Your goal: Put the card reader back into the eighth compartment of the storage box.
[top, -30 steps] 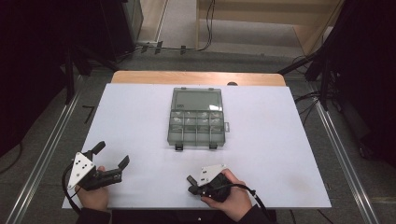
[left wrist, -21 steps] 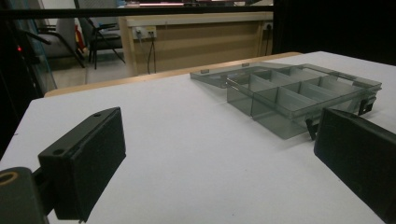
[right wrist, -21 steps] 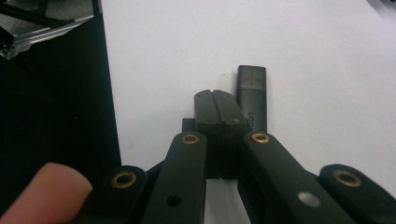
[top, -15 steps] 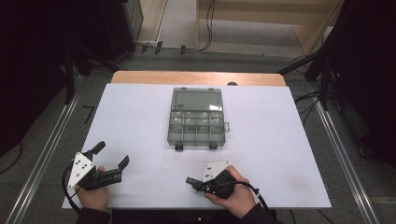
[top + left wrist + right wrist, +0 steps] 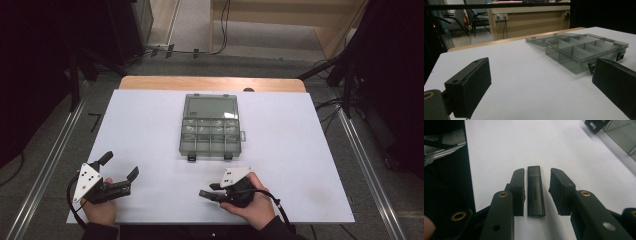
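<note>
- My right hand-held gripper (image 5: 536, 192) sits low over the worktop (image 5: 150, 125) near its front edge, jaws apart, straddling a dark USB stick (image 5: 535, 192) that lies flat between them.
- The stick runs lengthwise along the jaws. One jaw is just beside it and the other stands a little off, so I judge that I should shift sideways until the stick is centred before closing.
- I would close slowly on its long sides, keeping the jaw tips down at the worktop so the thin body does not skate out forward.
- My left hand-held gripper (image 5: 119, 170) rests near the front left corner with its jaws wide apart, holding nothing.
- The compartment box (image 5: 210, 131) lies open in the middle of the worktop, well apart from the stick. From here I cannot tell what its compartments hold.
- Once gripped, a straight lift seems safest before I carry anything toward the box.
</note>
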Demonstrator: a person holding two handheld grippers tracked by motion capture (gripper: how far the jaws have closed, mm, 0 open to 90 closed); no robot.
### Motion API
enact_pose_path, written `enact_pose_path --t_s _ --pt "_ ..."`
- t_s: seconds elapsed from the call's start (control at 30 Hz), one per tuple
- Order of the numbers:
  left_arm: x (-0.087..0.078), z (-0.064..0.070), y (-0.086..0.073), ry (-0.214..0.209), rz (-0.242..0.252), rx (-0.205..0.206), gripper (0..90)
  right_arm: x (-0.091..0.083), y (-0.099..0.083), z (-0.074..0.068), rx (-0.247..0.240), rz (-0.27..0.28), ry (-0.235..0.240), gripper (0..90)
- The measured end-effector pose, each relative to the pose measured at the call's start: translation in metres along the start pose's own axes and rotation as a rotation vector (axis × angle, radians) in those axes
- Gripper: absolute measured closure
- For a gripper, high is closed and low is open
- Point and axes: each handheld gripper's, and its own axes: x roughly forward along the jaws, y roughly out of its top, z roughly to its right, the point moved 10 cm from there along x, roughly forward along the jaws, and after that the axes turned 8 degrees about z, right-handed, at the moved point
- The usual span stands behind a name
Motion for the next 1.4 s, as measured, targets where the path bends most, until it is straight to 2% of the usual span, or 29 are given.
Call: enact_pose_path --t_s 0.13,0.33,0.43,0.63,1.17,1.4 --pt "0.000 0.000 0.000 -0.001 0.002 0.000 2.2 0.003 -0.004 0.000 0.005 -0.015 -0.001 64.6" --pt "0.000 0.000 0.000 -0.001 0.002 -0.001 2.3 0.008 -0.008 -0.003 -0.029 -0.034 0.002 66.4" --pt "-0.001 0.000 0.000 -0.002 0.001 0.000 2.3 0.010 -0.012 -0.002 -0.046 -0.053 -0.021 70.1" --pt "-0.001 0.000 0.000 -0.001 0.002 -0.001 2.3 0.010 -0.011 -0.001 -0.034 -0.055 -0.016 71.0" --pt "-0.001 0.000 -0.001 0.007 -0.001 0.005 2.3 -0.001 0.002 0.002 0.013 0.000 0.002 71.1" --pt "-0.001 0.000 -0.001 0.012 -0.002 0.005 2.3 -0.006 0.008 0.006 0.007 0.017 0.001 71.1"
